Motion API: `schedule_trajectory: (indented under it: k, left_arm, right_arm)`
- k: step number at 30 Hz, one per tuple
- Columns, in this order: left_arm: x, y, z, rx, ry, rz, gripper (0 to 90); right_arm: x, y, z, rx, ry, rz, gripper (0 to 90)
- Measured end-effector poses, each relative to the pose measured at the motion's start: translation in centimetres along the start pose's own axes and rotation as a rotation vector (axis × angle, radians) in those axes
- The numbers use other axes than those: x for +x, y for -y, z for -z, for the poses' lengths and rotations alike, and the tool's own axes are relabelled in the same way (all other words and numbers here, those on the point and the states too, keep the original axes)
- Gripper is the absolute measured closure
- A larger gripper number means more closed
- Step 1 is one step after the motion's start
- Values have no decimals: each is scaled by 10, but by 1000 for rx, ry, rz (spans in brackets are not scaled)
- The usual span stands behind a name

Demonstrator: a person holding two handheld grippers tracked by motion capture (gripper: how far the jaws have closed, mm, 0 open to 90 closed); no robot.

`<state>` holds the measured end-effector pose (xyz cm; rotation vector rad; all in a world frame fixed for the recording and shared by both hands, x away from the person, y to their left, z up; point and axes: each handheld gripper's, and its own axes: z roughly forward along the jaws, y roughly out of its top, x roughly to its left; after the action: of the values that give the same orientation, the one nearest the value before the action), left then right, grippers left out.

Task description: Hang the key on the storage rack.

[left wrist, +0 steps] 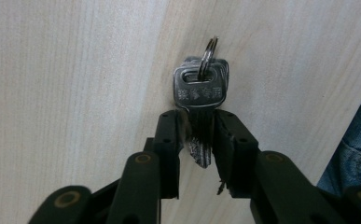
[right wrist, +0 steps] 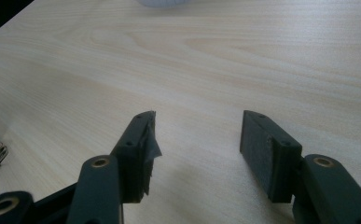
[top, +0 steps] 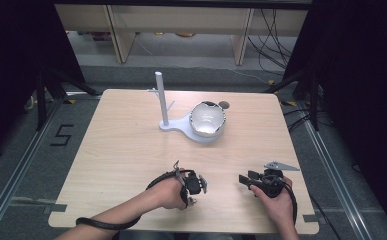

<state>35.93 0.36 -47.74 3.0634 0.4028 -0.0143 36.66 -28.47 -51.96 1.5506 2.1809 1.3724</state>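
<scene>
A small bunch of silver keys (left wrist: 200, 86) on a split ring (left wrist: 209, 49) is clamped by the blades in my left gripper (left wrist: 197, 119), just above the pale wooden table (left wrist: 75, 93). In the high view the left gripper (top: 195, 189) is near the front edge, left of centre. My right gripper (top: 245, 180) rests to its right with its jaws pointing left. They stand wide apart in the right gripper view (right wrist: 197, 126) with only bare table between them.
A white stand (top: 160, 97) with a pole and short pegs rises at the back centre of the table. A shiny bowl (top: 207, 119) sits on its flat base (top: 178, 126). A small dark disc (top: 224, 105) lies behind the bowl. Blue denim (left wrist: 355, 140) shows past the table edge.
</scene>
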Motion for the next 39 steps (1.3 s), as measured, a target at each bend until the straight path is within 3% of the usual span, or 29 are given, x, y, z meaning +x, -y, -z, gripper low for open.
schedule_trajectory:
  k: [2, 8, 15, 16, 17, 18, 23, 24, 26, 29, 31, 32, 35, 39]
  left_arm:
    - [0, 1, 0, -3, -2, -4, 791]
    - [0, 3, 0, -16, 0, -56, 827]
    - [2, 0, 0, -5, 3, -44, 824]
    - [2, 0, 0, -4, 4, -43, 821]
    - [3, 0, 0, 3, 9, -43, 816]
    - [3, 0, 0, -3, 7, -39, 813]
    - [3, -2, 0, -1, -8, -49, 742]
    - [3, -1, 0, -7, -8, -56, 739]
    - [2, -2, 0, -3, -8, -75, 748]
    - [-1, -2, -1, -7, -8, -69, 795]
    - [-4, -3, -1, 0, -27, -85, 820]
    - [-5, -3, -1, 7, -38, -102, 822]
    - [-7, -3, -1, -1, -49, -124, 828]
    - [-5, -3, 0, 4, -29, -142, 829]
  right_arm:
    - [0, 0, 0, 0, 0, -2, 463]
    - [0, 0, 0, 1, -2, -2, 463]
    - [0, 0, 0, 1, -2, -3, 463]
    - [-2, 0, 0, -8, 8, 34, 463]
    - [3, 1, 1, 9, -5, -42, 463]
    - [-1, 0, 0, -3, -1, 3, 463]
    - [0, 0, 0, -1, -4, -6, 463]
    - [-2, 0, 0, -3, 6, 12, 463]
    - [-2, 0, -1, -9, -6, 10, 463]
    - [-2, 0, -1, -3, 11, 10, 463]
    - [0, 0, 0, 1, -3, -6, 463]
    - [-2, 0, 0, -8, 7, 32, 463]
    - [-2, 0, 0, -3, -2, 11, 463]
    - [-2, 0, -1, -9, -6, 15, 463]
